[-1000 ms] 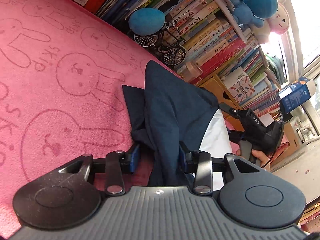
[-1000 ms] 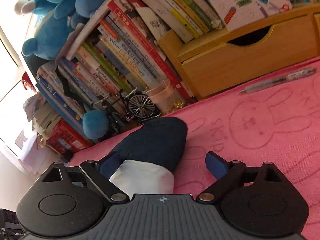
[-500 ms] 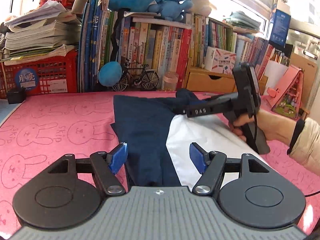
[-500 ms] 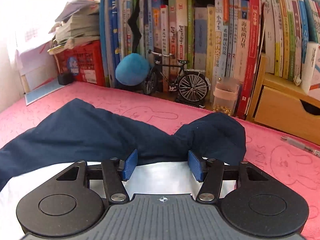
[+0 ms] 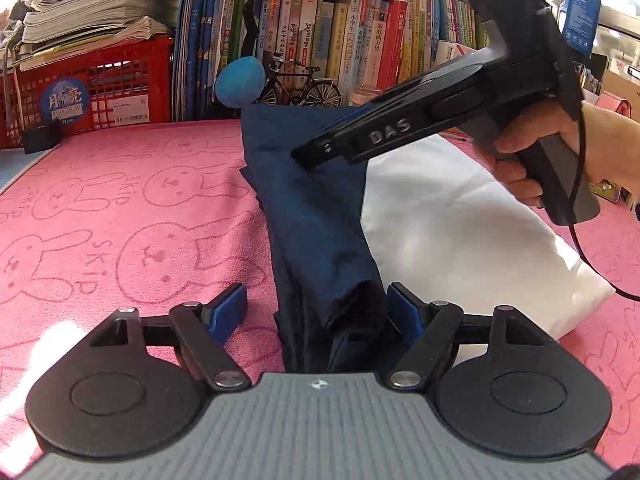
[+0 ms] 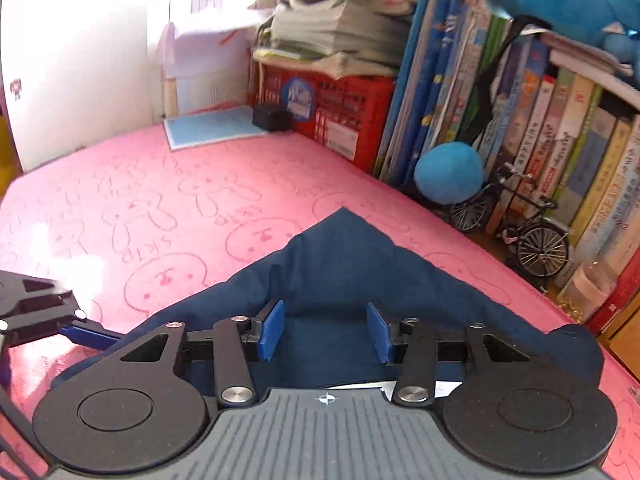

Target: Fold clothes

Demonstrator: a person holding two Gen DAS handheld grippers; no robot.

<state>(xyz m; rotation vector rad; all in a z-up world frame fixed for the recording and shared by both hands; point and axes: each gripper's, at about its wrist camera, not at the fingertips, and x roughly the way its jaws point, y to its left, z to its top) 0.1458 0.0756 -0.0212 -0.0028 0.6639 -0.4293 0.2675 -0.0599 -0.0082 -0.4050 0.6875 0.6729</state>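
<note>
- The garment is navy blue cloth with a white panel beside it. It lies on the pink rabbit-print mat, running from between my left jaws away toward the books.
- The navy part is doubled into a long band with creases. A thick folded bundle of it rises between my left pads, close against the right-hand one.
- My left gripper stands wide. Its jaws have just been opening, and the left-hand pad is clear of the cloth, over bare mat.
- My right gripper is at a middling gap, its jaws having just been closing. Navy cloth lies under and between the pads, but neither pad presses on it.
- Ahead of my right jaws the navy cloth ends in a peaked corner on the mat. A sliver of white shows just behind the pads.
- In the left view my right gripper reaches in from the right over the far navy part, held by my right hand. Its fingertips are seen edge-on, so their gap is unreadable there.
- My own housing hides the near end of the garment in both views, and the right view is softly blurred.
- Half a second ago the right gripper sat farther right, over the white panel; now its tips are over the navy. A second ago the cloth was pinched in my narrower left jaws.
</note>
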